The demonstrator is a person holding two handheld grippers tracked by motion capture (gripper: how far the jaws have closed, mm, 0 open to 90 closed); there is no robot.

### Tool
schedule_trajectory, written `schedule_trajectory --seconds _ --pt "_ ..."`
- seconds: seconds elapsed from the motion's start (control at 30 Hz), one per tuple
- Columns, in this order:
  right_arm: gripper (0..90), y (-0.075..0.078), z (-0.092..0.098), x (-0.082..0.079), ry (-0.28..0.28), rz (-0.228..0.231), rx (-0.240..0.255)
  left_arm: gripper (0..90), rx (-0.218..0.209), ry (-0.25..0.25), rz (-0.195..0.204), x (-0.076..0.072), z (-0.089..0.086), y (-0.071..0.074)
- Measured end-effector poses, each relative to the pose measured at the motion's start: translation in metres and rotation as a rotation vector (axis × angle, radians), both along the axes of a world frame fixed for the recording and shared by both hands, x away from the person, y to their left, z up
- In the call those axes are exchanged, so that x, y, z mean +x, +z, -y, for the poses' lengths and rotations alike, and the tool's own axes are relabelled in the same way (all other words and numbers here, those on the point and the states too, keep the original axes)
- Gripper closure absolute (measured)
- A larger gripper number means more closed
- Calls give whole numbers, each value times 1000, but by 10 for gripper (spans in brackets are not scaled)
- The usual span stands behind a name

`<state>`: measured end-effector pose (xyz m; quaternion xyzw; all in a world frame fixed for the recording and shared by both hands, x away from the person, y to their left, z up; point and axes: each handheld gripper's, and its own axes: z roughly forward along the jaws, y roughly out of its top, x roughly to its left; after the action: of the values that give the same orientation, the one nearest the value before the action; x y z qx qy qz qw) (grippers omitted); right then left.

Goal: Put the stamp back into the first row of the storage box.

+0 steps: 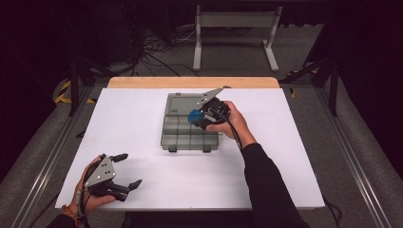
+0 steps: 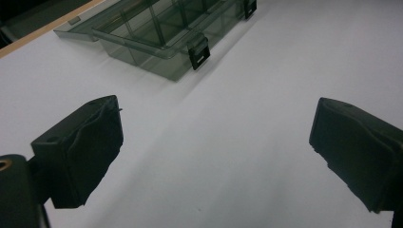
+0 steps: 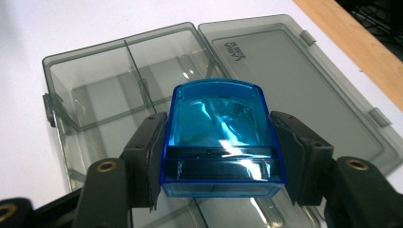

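Above the open grey compartment box [image 3: 90, 95], right gripper [image 3: 221, 156] clamps a blue translucent case [image 3: 221, 137], hand angled down over the tray. Risk: case catches a divider and tips, or slips on its slick sides. Left gripper [image 1: 127, 171] rests near the table [image 1: 285, 156] edge, jaws spread, holding nothing.

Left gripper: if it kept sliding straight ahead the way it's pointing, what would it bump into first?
Probably the grey compartment box. The left gripper has open jaws with bare white table between and ahead of them, then the box's front edge with a black latch. Depth is hard to judge.
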<state>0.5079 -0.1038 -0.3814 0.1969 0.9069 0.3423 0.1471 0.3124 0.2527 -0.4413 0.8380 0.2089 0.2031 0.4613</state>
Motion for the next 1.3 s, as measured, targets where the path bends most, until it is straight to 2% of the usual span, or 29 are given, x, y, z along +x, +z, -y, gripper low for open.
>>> schedule_trajectory --seconds 0.3,0.5,0.87,1.3 --pt "414 -8 -15 6 8 -11 -41 49 -3 -4 3 0 -2 1" --pt "414 -13 -17 9 -1 -20 -64 49 0 -8 8 0 -1 1" --pt "413 -18 -18 14 -11 -31 -76 50 1 -12 0 0 0 0" --pt "412 -22 -25 14 2 -39 -83 51 2 -12 -6 0 0 -1"
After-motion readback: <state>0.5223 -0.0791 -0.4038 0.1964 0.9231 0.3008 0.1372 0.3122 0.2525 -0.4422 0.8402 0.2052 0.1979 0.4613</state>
